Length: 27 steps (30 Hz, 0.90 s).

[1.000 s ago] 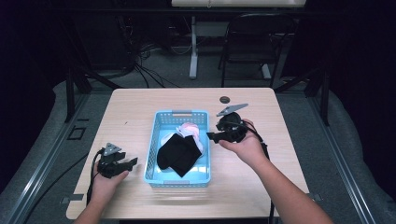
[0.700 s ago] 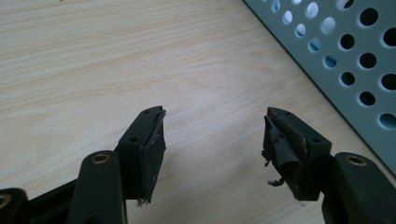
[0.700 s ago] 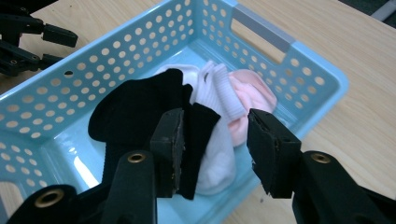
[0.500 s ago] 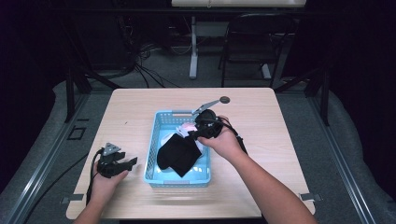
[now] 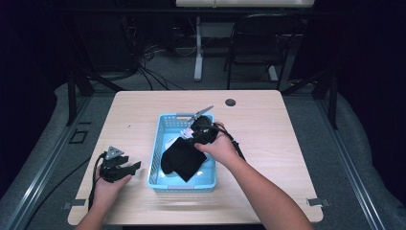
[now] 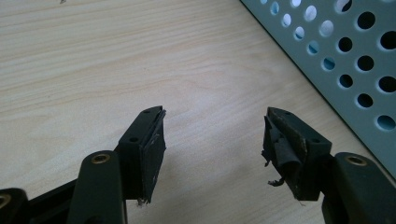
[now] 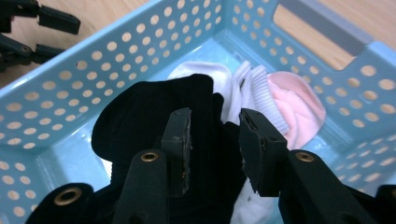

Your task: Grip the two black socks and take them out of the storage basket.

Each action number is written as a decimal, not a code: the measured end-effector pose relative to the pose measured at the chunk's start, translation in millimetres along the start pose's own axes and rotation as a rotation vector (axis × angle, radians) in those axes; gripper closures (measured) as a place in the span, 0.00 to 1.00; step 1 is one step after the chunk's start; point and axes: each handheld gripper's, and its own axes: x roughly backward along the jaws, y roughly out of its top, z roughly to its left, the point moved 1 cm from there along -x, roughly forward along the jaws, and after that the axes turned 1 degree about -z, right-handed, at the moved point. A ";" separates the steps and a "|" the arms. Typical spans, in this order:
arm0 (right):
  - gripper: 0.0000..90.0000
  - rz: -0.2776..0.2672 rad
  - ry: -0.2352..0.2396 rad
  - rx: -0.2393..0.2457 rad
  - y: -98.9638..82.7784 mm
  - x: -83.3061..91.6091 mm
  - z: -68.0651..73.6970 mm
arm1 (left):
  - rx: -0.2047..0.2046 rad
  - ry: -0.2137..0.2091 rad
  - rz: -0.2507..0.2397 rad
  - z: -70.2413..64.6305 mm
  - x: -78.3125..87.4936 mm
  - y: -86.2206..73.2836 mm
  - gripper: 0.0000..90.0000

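Right gripper [image 7: 214,140]: jaws half apart, just been closing, black sock [image 7: 154,116] bunched between and beneath them, not yet pinched; white and pink socks [image 7: 280,100] just beyond, inside blue basket [image 7: 93,79]. Left gripper [image 6: 212,140]: jaws wide apart over bare table [image 6: 93,56], basket wall alongside.

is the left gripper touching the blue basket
Apart. In the high view the left gripper sits on the table with bare wood between it and the blue basket; the left gripper view shows that gap too.
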 end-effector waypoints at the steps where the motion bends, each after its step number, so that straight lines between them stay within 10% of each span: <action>1: 0.72 0.001 0.000 0.005 -0.2 -3.5 1.1 | 0.000 -0.001 0.000 0.0 0.0 0.0 0.43; 27: 0.97 0.076 0.008 0.040 -2.8 -19.7 9.1 | -0.002 0.000 0.001 -0.1 0.3 0.2 0.43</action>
